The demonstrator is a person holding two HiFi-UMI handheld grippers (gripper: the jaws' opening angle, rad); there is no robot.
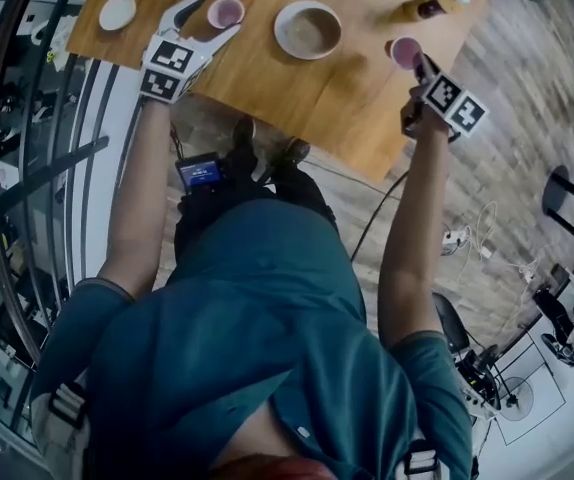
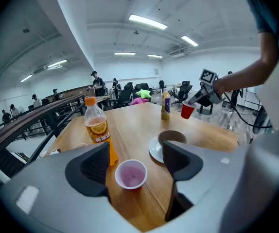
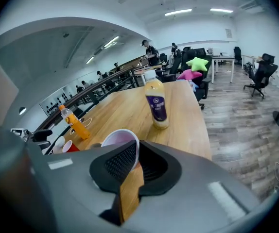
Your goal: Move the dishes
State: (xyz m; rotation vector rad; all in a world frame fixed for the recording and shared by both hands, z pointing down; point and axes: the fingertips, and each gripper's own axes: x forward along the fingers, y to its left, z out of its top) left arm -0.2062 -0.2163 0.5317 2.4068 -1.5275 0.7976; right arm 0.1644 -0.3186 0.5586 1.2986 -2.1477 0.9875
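**Edges and room.** Wooden table (image 1: 367, 118): near edge slanting across in front of the person, right edge just past the right gripper (image 1: 415, 60). Beyond both edges, open plank floor (image 1: 527, 88). Along the left side, a railing (image 1: 22, 168) close to the table.

**Right gripper.** Jaws clamped on the wall of a red cup (image 1: 404, 52), one pad inside the rim and one outside. Red cup held clear of the table top, near the right edge.

**Left gripper** (image 1: 218, 14). Jaws wide apart, nothing gripped. Poised over a second cup (image 2: 131, 174), which stands upright on the table. Cup visible between the jaws, touching neither pad.

**Surroundings.**
- Bowl (image 2: 171, 136) on a saucer (image 2: 153, 149), mid-table, between the two cups.
- Orange drink bottle (image 2: 96, 125), upright, just beside the second cup.
- Bottle with a purple label (image 3: 157, 106), upright, near the red cup and toward the far edge.
- Small white dish (image 1: 118, 12), at the left corner, left of the left gripper.

**In the way.** Between the two grippers, only the bowl and saucer. Bare wood from there to the near edge.
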